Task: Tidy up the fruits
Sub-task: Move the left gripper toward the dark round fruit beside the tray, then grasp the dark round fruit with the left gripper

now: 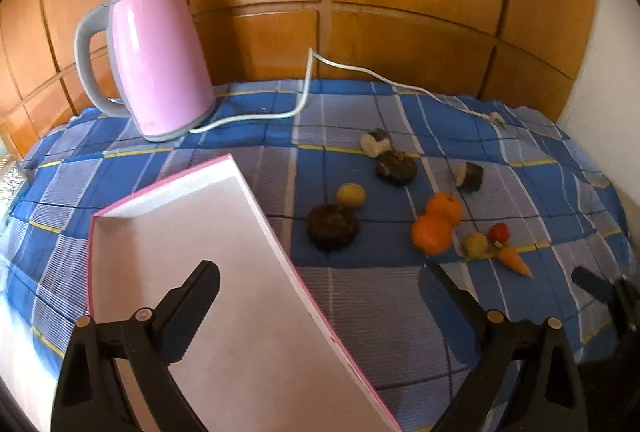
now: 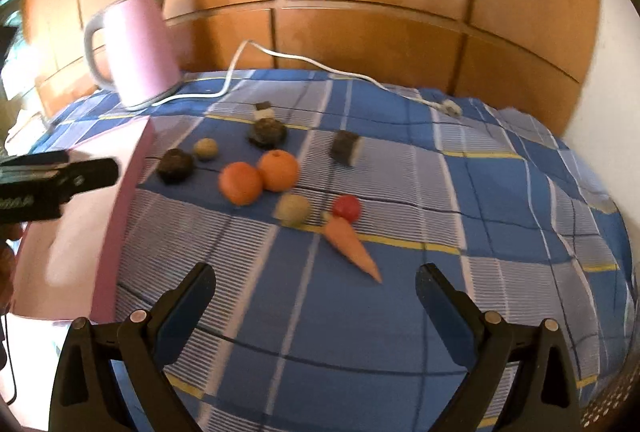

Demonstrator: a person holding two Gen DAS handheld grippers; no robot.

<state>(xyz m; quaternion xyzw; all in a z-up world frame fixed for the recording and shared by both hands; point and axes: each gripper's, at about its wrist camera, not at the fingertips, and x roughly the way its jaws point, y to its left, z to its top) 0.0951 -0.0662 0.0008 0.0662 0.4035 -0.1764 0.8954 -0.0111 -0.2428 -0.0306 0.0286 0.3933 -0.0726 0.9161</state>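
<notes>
Small fruits and vegetables lie loose on a blue checked cloth: two oranges [image 1: 437, 222] [image 2: 259, 176], a carrot [image 1: 515, 260] [image 2: 353, 246], a red tomato [image 1: 499, 232] [image 2: 346, 208], two yellowish balls [image 1: 350, 194] [image 2: 293, 209] and several dark pieces [image 1: 332, 225]. A pink-edged white tray [image 1: 224, 272] [image 2: 80, 240] lies at the left. My left gripper [image 1: 320, 288] is open above the tray's right edge. My right gripper [image 2: 316, 292] is open and empty, just in front of the carrot.
A pink kettle [image 1: 160, 60] [image 2: 136, 48] stands at the back left, its white cord [image 1: 304, 88] trailing across the cloth to a plug [image 1: 497, 118]. Wooden panels back the table. The right gripper's tip shows at the left view's right edge [image 1: 600, 292].
</notes>
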